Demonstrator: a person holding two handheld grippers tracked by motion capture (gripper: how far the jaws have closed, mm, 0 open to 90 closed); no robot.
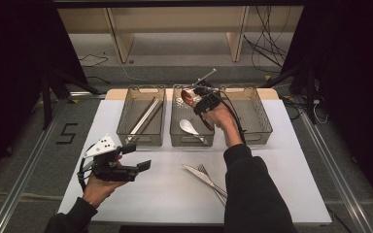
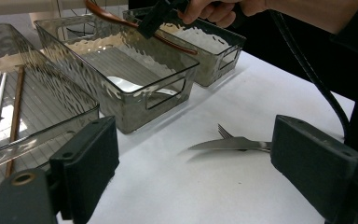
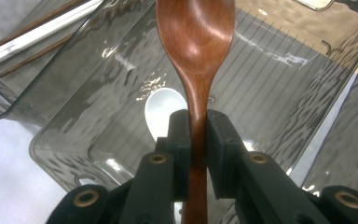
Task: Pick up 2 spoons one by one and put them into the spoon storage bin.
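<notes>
Over the middle bin (image 1: 175, 138), upper centre of frame, the right gripper (image 3: 197, 122) clamps its fingers on the wooden spoon (image 3: 196, 37), poised to drop it beside the white spoon (image 1: 188, 126); left gripper (image 1: 137, 156) waits, fingers spread.

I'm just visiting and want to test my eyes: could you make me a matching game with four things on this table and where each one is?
Things:
1. wooden spoon
2. white spoon
3. chopsticks
4. knife and fork

Places:
A. lying in the left bin
B. lying on the bare white table, outside the bins
C. clamped in the right gripper, above the middle bin
D. lying on the floor of the middle bin

Pairs: 1-C, 2-D, 3-A, 4-B
</notes>
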